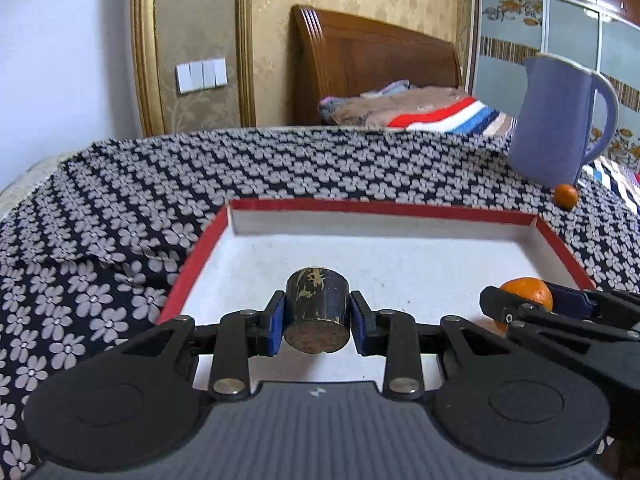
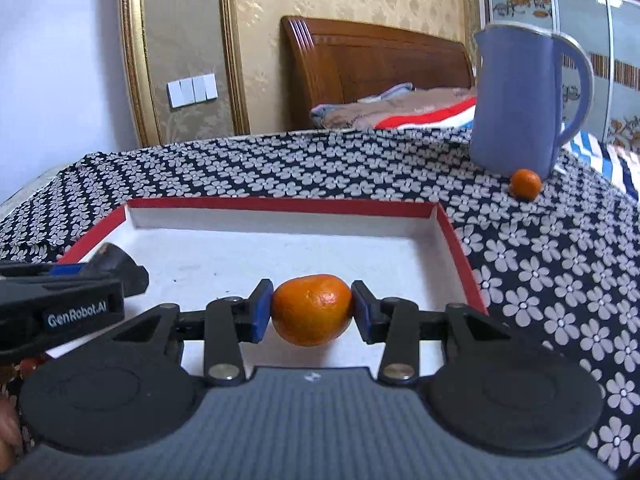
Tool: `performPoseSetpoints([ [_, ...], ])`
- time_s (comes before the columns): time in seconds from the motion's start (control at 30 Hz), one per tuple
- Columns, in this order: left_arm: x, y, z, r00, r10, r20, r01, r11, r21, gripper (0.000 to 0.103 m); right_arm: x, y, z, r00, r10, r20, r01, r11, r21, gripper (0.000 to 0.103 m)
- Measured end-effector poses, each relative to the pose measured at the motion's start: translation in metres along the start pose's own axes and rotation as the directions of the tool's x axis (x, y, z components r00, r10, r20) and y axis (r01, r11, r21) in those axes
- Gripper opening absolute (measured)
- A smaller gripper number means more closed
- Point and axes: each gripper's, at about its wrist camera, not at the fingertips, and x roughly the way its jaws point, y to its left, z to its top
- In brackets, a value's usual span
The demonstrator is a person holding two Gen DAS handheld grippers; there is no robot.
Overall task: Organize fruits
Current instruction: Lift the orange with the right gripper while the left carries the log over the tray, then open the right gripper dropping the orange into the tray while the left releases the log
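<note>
The left tool (image 1: 316,317) is clenched on a dark stubby cylinder (image 1: 316,308), its blue pads pressed to the thing's two sides; what kind of fruit it is cannot be told, though its cut end looks brownish and fibrous. The right tool (image 2: 312,311) is clenched on a mandarin (image 2: 312,310), pads on either flank; both loads hang over the white floor of the red-rimmed tray (image 2: 280,203), the cylinder toward its left side, the mandarin toward its right, neither plainly resting on the floor.

The tray sits on the counter under a black cloth with pale flowers (image 1: 120,208); its floor is otherwise bare, so nothing appears to have been set down in it yet; judged from this, the sorting is early, with two pieces in hand and about to be placed.

One small mandarin (image 2: 526,184) is left outside, on the cloth toward the counter's far right corner, just in front of a blue jug (image 2: 520,100) and beyond the tray's far right corner; it probably needs fetching next; no other fruit shows in either view.
</note>
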Motion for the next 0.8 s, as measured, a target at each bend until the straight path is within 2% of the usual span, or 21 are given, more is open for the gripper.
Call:
performPoseSetpoints([
  [0.37,0.015,0.004,-0.005,0.996,-0.044,-0.075,0.042,0.999,-0.032,0.032,0.013,0.000,0.001,0.999,-0.051,-0.012,0.051,0.999,-0.008,0.040],
  [0.67,0.016,0.000,-0.006,0.997,-0.032,-0.068,0.032,0.999,-0.006,0.032,0.015,-0.004,0.001,0.997,-0.069,-0.021,0.069,0.998,0.010,0.040],
  [0.73,0.016,-0.002,-0.006,0.997,-0.026,-0.066,0.027,1.000,0.006,0.032,0.013,-0.004,0.001,0.996,-0.084,-0.013,0.084,0.996,0.010,0.052],
  [0.8,0.015,-0.003,-0.006,0.997,-0.032,-0.066,0.033,0.999,0.011,0.033,0.010,-0.004,0.001,0.997,-0.083,0.001,0.083,0.996,0.011,0.055],
])
